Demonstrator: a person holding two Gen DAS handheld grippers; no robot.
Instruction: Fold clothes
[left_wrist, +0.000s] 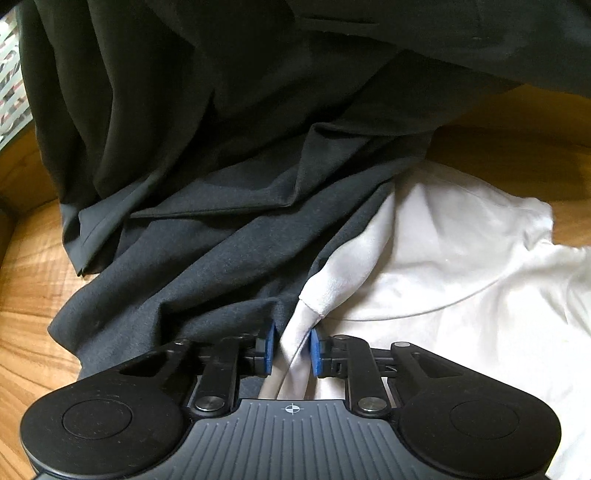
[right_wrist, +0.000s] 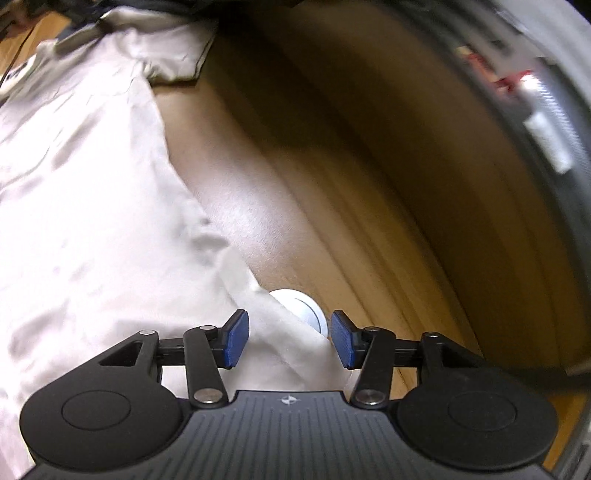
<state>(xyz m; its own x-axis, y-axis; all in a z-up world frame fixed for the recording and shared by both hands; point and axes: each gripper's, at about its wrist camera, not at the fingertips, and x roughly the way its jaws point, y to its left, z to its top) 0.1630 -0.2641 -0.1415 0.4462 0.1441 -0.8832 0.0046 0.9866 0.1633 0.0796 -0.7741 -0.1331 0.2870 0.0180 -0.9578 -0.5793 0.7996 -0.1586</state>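
Claw work on a wooden desk strewn with laundry: the left claw has its blue pads drawn close on a bunched fold of the white garment, pinching it so the cloth can be pulled free. The pads press the fabric from both sides, and the fold rises from the pinch in a taut ridge.

Largest in the left wrist view is the dark garment, heaped in deep folds over the far part of the desk, its lower edge draped over the white garment's near side, right beside the pinch. That overlap looks like the reason for the hold: the white piece probably has to be drawn out from under before it can be folded.

In the right wrist view the white garment lies spread along the left of the desk. The right claw hangs with its pads set well apart, holding nothing, straddling the cloth's edge as if lined up to take it. Whether either pad touches the fabric is hard to tell.

Smallest, a round white disc sits in the desk just beyond that edge, partly covered by the cloth.
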